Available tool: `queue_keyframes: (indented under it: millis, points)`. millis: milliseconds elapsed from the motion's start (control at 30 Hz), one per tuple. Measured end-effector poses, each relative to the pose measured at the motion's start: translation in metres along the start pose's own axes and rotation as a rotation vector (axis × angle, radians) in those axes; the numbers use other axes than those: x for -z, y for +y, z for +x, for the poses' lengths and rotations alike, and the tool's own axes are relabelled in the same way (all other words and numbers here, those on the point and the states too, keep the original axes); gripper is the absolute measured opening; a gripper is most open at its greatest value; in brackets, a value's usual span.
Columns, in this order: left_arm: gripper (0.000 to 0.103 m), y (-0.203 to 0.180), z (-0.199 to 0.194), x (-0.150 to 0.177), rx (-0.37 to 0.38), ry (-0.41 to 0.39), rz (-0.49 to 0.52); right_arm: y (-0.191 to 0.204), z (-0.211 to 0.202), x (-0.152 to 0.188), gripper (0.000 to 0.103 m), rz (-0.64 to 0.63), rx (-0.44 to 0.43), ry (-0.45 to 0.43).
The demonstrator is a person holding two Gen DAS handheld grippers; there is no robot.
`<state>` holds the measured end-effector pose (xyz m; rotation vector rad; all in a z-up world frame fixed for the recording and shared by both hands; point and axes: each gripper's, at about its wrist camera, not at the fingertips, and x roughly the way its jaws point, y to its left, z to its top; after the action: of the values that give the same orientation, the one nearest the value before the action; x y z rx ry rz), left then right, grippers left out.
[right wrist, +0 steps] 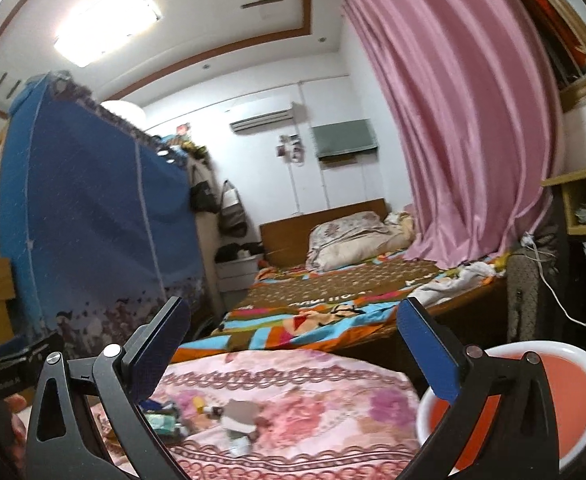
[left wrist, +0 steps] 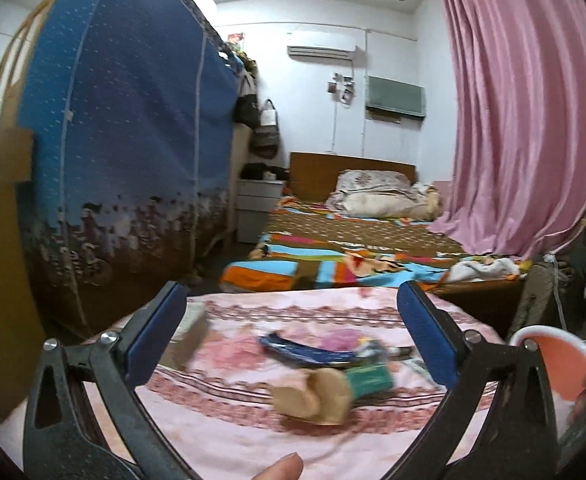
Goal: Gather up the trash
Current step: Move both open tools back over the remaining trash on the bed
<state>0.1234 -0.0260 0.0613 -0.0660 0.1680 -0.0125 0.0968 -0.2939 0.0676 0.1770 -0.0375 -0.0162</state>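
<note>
A lived-in home bedroom. A wooden-headboard bed (left wrist: 357,240) with a bright patchwork blanket and pillow (left wrist: 373,192) fills the middle of the frame, a pink curtain (left wrist: 521,120) hangs at right, a blue fabric wardrobe (left wrist: 125,140) stands at left, and 1 air conditioner (left wrist: 320,51) sits high on the back wall.

My ceiling light (right wrist: 107,24) glares at ten o'clock; the room is evenly bright, edges bow fisheye-style, and the near trash (left wrist: 313,394) blurs.
</note>
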Motion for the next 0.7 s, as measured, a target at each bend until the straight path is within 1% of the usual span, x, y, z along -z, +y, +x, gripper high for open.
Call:
queue_keyframes:
  millis: [100, 200, 300, 433, 533, 633, 667, 700]
  points:
    - [0.092, 0.014, -0.001, 0.003, -0.023, -0.023, 0.002, 0.013, 0.007, 0.006, 0.103, -0.047, -0.017, 0.022]
    - [0.092, 0.022, 0.001, 0.006, -0.013, -0.022, -0.020, 0.023, 0.017, 0.012, 0.103, -0.088, -0.032, 0.058]
    - [0.092, 0.026, 0.008, 0.014, 0.026, 0.016, -0.039, 0.028, 0.030, 0.019, 0.103, -0.110, -0.040, 0.119]
    - [0.092, 0.017, 0.015, 0.019, 0.061, 0.068, -0.012, 0.025, 0.048, 0.025, 0.103, -0.098, -0.048, 0.216]
    - [0.092, 0.010, 0.025, 0.021, 0.076, 0.144, 0.007, 0.021, 0.062, 0.030, 0.103, -0.078, -0.050, 0.292]
    - [0.092, 0.006, 0.046, 0.028, 0.120, 0.294, 0.008, 0.019, 0.077, 0.037, 0.103, -0.061, -0.063, 0.374]
    - [0.091, 0.006, 0.050, 0.030, 0.129, 0.324, 0.005, 0.018, 0.082, 0.039, 0.103, -0.059, -0.065, 0.404]
    - [0.091, 0.007, 0.058, 0.032, 0.144, 0.370, -0.005, 0.018, 0.088, 0.043, 0.103, -0.056, -0.068, 0.443]
